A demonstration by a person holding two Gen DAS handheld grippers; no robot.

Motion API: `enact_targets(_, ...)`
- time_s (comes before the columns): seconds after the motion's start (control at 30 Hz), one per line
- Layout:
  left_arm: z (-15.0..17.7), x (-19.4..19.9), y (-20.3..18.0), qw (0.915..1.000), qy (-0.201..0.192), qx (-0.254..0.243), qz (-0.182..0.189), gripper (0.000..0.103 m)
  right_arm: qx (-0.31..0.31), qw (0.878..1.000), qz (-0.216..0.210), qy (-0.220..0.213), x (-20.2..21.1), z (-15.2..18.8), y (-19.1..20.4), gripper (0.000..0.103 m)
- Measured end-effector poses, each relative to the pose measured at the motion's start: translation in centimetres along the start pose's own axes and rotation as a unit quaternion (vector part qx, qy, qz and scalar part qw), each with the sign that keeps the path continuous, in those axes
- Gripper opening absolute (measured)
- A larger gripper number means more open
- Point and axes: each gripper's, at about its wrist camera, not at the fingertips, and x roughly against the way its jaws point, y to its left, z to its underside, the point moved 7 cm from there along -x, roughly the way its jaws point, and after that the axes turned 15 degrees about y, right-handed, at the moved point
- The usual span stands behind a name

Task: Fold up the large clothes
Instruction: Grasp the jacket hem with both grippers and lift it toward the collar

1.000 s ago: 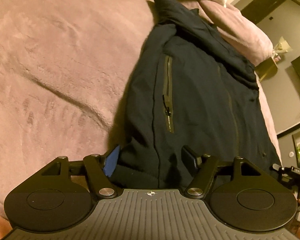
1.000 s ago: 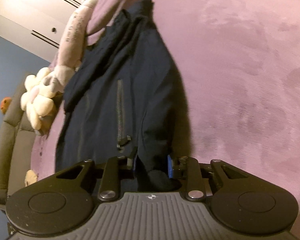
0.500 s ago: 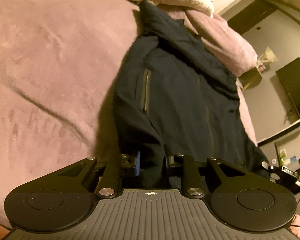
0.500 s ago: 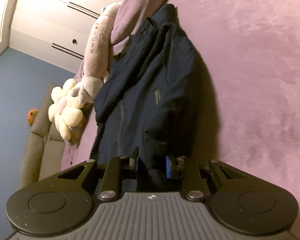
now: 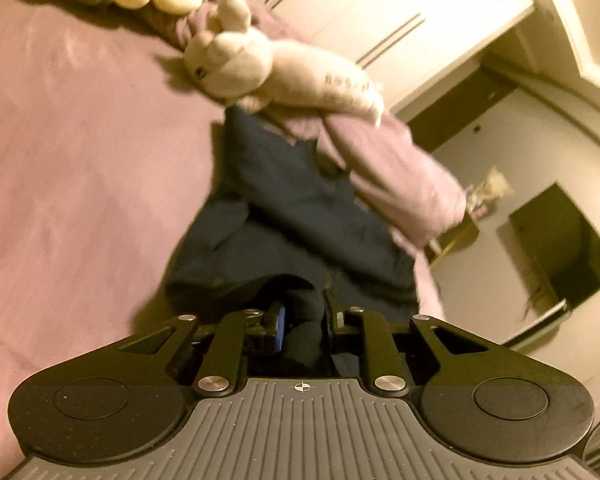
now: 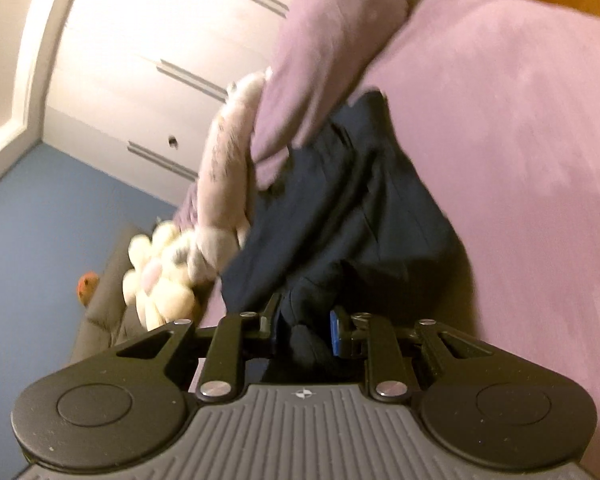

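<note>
Since a second before, both grippers had risen and carried the jacket's near hem up with them — its zip pocket, plain earlier, was now hidden in bunched folds. One dark navy jacket (image 5: pixel 296 216) stretched from the tools toward the pillow (image 5: pixel 396 172) on the purple blanket (image 5: pixel 80 168). Left gripper (image 5: pixel 302 316) was clamped on a wad of hem pinched between its fingers; right gripper (image 6: pixel 302 320) likewise gripped the jacket (image 6: pixel 340 208). Two plush toys were counted — a long pale one (image 5: pixel 268 76) at the collar, another cream one (image 6: pixel 160 272) beyond.
</note>
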Motion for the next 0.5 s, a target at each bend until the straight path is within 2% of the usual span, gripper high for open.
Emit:
enact_targets(0.17,-5.3,-2.0,-0.8,0.9997,-0.023,0.003,0.009,0.020,0.001,0.999,0.014,-0.039,-1.6,-5.6,1.1,0.021)
enact_targets(0.27,-8.5,-3.9,-0.6,0.9994,-0.028,0.018,0.008,0.020,0.002,0.998,0.037,-0.057,-3.6,-9.1,1.6,0.022)
enact_targets(0.37,-11.6,-6.6,-0.2,0.9991,-0.027,0.034,-0.007,0.020,0.015,0.995,0.076,-0.061,-6.8,-12.2,2.2,0.021)
enact_targets(0.5,-15.0,-10.1,1.1,0.9968,-0.024,0.072,-0.024,0.020,0.007,0.993,0.098,-0.065,-10.7,-15.8,2.2,0.022)
